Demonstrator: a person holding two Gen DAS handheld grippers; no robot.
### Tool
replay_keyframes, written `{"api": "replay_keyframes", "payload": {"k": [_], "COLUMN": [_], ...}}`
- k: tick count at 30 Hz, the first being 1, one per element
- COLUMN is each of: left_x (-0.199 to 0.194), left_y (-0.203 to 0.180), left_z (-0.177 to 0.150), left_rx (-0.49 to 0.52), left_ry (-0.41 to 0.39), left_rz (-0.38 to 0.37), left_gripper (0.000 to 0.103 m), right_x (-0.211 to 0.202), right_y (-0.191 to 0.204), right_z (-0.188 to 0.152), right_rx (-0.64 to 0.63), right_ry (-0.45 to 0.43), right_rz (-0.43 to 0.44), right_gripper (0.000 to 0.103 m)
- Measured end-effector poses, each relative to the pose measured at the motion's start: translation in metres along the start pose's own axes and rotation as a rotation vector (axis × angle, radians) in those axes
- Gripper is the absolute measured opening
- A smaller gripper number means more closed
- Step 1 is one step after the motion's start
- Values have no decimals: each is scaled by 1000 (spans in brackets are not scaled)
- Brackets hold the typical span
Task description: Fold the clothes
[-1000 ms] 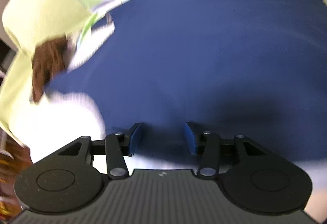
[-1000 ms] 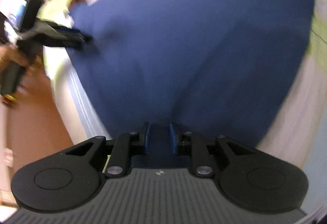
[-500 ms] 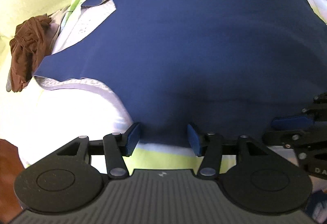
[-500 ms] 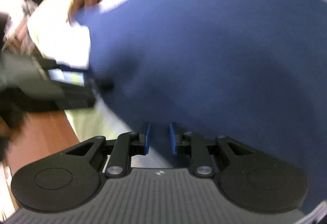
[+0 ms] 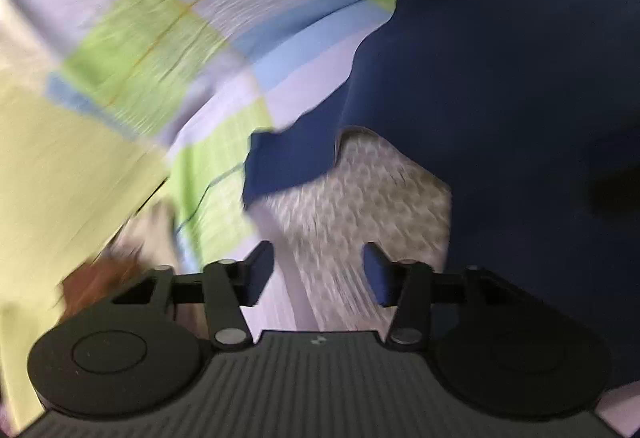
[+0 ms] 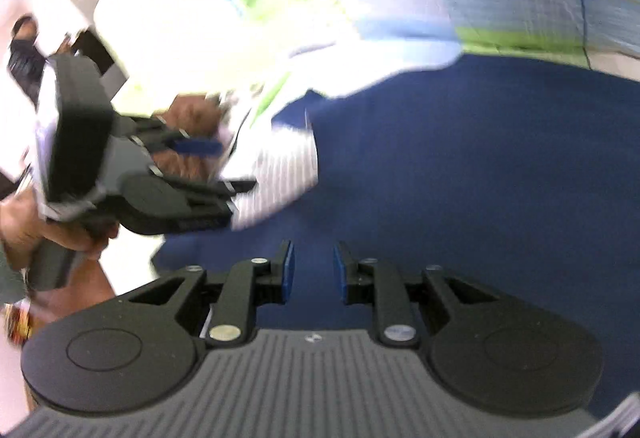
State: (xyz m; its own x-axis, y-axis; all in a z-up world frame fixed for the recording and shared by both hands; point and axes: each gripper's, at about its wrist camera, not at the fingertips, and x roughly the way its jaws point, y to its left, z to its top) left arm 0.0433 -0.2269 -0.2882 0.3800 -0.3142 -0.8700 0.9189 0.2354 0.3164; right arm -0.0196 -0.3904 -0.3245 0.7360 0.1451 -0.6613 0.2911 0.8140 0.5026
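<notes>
The left gripper (image 5: 318, 270) hangs with its jaws apart and nothing between them, over a pale patterned patch (image 5: 360, 190) at the edge of the navy garment (image 5: 520, 86). If it bites there it may take only the turned-back corner and drag the cloth askew. The right gripper (image 6: 312, 272), jaws narrowly parted, seems to have navy cloth between them, though blur hides any contact. The garment lies spread on the checked bedsheet (image 5: 168, 26).
</notes>
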Motion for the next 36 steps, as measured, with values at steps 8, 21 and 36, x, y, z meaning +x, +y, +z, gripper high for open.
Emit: {"api": "replay_keyframes", "payload": {"k": [8,21,36], "left_x": [50,96,104], "left_y": [67,108,85], "left_z": [-18,-36,17], "left_rx": [-11,-357,-5], "left_ry": [-118,-194,-269], "left_rz": [-213,-73,-171], "left_gripper": [46,21,52], "right_x": [62,139,113], "right_y": [32,68,2], "right_z": [3,16,37], "right_rx": [167,200,364], "right_ry": [-79,-116,-178], "right_rz": [-120,-245,-470], "right_gripper": [4,7,7]}}
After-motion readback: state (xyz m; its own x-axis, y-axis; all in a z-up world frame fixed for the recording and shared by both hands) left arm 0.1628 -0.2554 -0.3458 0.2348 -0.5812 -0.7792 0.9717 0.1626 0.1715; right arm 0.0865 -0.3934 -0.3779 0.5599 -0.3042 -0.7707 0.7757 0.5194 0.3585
